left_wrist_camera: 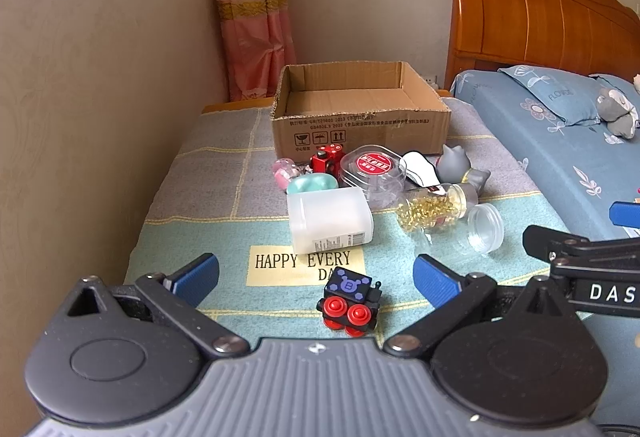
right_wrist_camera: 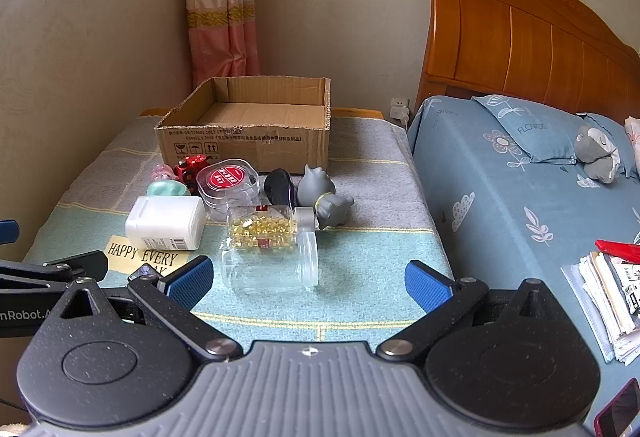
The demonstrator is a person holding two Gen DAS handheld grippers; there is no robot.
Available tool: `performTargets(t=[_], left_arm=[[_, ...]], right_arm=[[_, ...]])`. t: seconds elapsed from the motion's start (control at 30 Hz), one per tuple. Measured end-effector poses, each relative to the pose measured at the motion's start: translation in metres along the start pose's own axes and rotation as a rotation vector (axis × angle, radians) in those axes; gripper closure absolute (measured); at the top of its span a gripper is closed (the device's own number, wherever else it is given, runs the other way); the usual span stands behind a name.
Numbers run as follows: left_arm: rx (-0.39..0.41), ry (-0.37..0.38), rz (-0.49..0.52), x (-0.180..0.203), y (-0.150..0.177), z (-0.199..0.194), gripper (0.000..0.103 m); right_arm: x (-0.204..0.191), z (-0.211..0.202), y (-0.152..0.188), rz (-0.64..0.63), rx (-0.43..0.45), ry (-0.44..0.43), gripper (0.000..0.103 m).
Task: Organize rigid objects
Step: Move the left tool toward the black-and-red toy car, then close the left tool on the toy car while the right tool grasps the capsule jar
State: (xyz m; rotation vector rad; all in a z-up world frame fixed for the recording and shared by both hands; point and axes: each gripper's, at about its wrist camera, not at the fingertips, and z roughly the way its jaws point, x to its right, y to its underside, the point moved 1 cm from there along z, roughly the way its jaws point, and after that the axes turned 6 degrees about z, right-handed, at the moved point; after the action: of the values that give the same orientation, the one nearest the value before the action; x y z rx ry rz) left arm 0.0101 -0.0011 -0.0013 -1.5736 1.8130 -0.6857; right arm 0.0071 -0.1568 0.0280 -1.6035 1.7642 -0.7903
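An empty cardboard box (left_wrist_camera: 360,125) (right_wrist_camera: 248,141) stands at the back of a cloth-covered table. In front of it lies a cluster: a white bottle on its side (left_wrist_camera: 330,219) (right_wrist_camera: 166,223), a jar of yellow capsules (left_wrist_camera: 434,211) (right_wrist_camera: 264,227), a clear empty jar (left_wrist_camera: 482,227) (right_wrist_camera: 272,265), a red-lidded clear tub (left_wrist_camera: 374,165) (right_wrist_camera: 228,181), a grey figurine (left_wrist_camera: 460,167) (right_wrist_camera: 322,197), a red die toy (left_wrist_camera: 328,157) (right_wrist_camera: 190,165). A small black robot toy (left_wrist_camera: 350,301) sits just ahead of my open left gripper (left_wrist_camera: 316,279). My right gripper (right_wrist_camera: 308,283) is open before the clear jar.
A mint dish (left_wrist_camera: 312,183) (right_wrist_camera: 168,189) and a pink trinket (left_wrist_camera: 284,171) lie left of the cluster, a dark object (right_wrist_camera: 280,187) behind the capsules. A bed with wooden headboard (right_wrist_camera: 520,49) is to the right, papers (right_wrist_camera: 608,301) on it. A wall runs along the left.
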Motion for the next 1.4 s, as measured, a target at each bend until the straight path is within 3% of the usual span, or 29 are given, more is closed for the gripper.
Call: performTargets(t=[0.67, 0.83, 1.0, 1.2, 1.4], left_arm=[[-0.005, 0.024, 0.042, 0.002, -0.003, 0.015, 0.001], [-0.001, 0.093, 0.074, -0.001, -0.002, 0.022, 0.001], [-0.006, 0.158, 0.168, 0.0, 0.005, 0.035, 0.001], [-0.055, 0.262, 0.249, 0.003, 0.019, 0.065, 0.001], [-0.111, 0.284, 0.263, 0.008, 0.029, 0.104, 0.001]], right_arm=[[-0.003, 0.013, -0.005, -0.007, -0.016, -0.002, 0.0], [-0.002, 0.017, -0.008, -0.024, -0.003, -0.03, 0.0], [0.005, 0.022, -0.008, -0.052, 0.023, -0.088, 0.0], [0.013, 0.044, 0.0, -0.066, -0.023, -0.087, 0.0], [0.015, 0.058, 0.008, -0.076, -0.052, -0.093, 0.0]])
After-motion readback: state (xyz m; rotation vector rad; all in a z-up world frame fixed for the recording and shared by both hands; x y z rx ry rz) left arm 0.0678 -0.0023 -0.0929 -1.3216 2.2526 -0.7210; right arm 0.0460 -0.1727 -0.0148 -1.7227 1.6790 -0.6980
